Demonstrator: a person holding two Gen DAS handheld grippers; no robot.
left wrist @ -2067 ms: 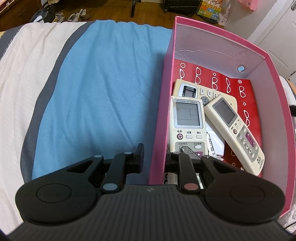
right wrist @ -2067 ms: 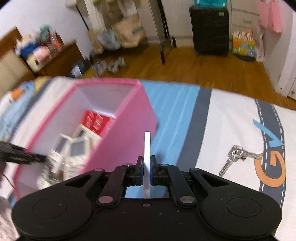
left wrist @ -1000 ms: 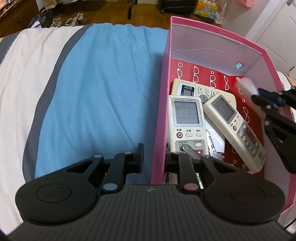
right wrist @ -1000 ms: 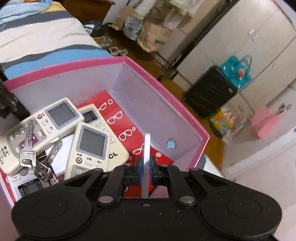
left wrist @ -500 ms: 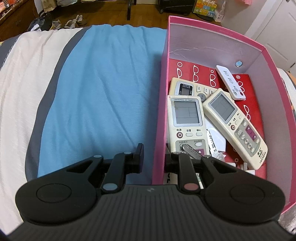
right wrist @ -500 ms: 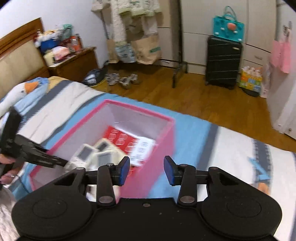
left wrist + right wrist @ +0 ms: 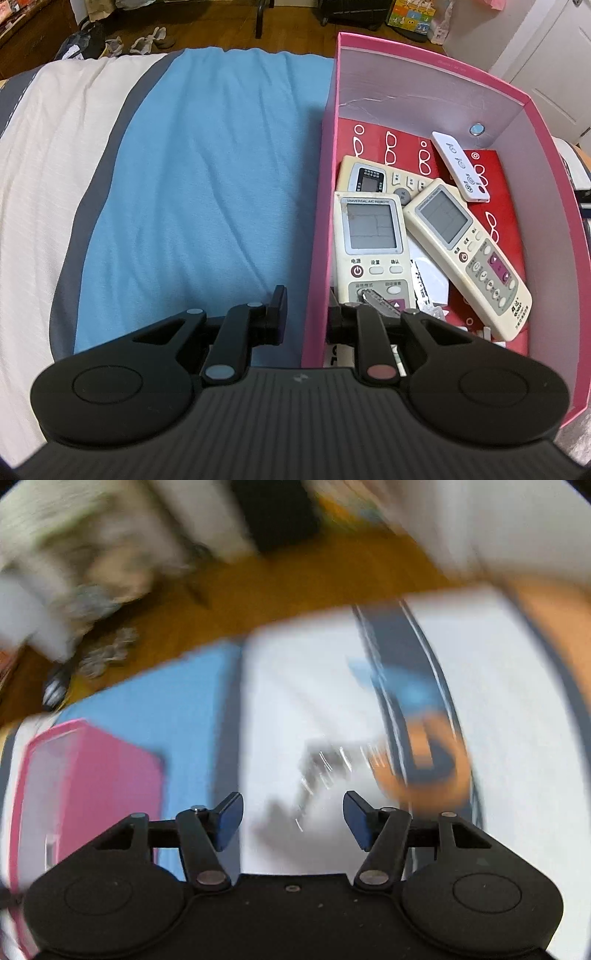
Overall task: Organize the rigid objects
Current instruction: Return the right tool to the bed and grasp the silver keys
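My left gripper (image 7: 308,306) is shut on the near left wall of the pink box (image 7: 424,85), one finger outside and one inside. In the box lie a universal remote (image 7: 371,243), a cream remote (image 7: 465,247), a third remote (image 7: 369,177) under them, a small flat white remote (image 7: 460,166) at the back, and a key bunch (image 7: 380,301). The right wrist view is blurred by motion. My right gripper (image 7: 293,816) hangs over the white bedding, its jaws opening with nothing between them. A smeared set of keys (image 7: 332,768) lies just ahead of it, the pink box (image 7: 92,775) to its left.
The box stands on a bed cover with a blue band (image 7: 207,184), grey stripes and white areas. An orange and blue print (image 7: 424,760) lies beside the keys. Wooden floor (image 7: 295,587) with shoes and a dark suitcase lies beyond the bed edge.
The small white remote left my right gripper and now lies in the box. The right gripper swung away from the box over the white bedding and its jaws spread. The left gripper kept still.
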